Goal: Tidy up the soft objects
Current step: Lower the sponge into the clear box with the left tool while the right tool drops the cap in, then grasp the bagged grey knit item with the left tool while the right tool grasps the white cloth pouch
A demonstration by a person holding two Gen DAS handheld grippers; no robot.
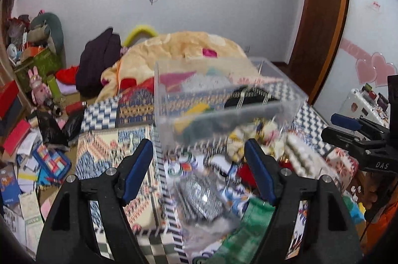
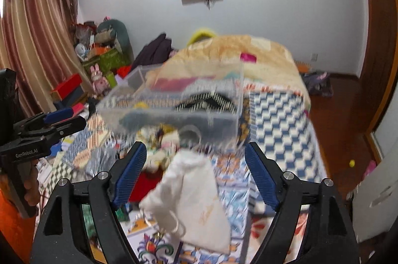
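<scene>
A clear plastic box (image 1: 223,100) with dark, yellow and pink soft items inside stands on the patterned bed; it also shows in the right wrist view (image 2: 174,105). My left gripper (image 1: 199,169) is open and empty, just short of the box, above a silvery pouch (image 1: 201,199) and a green cloth (image 1: 248,229). A cream plush heap (image 1: 251,139) lies by the box. My right gripper (image 2: 195,172) is open, above a white drawstring bag (image 2: 196,199) that lies on the bed between its fingers. The views are blurred.
A beige quilt (image 1: 189,47) and a dark garment (image 1: 99,62) are piled behind the box. The floor at the left is littered with books and boxes (image 1: 27,159). A curtain (image 2: 32,35) hangs at the left and a wooden door (image 1: 321,15) stands at the right.
</scene>
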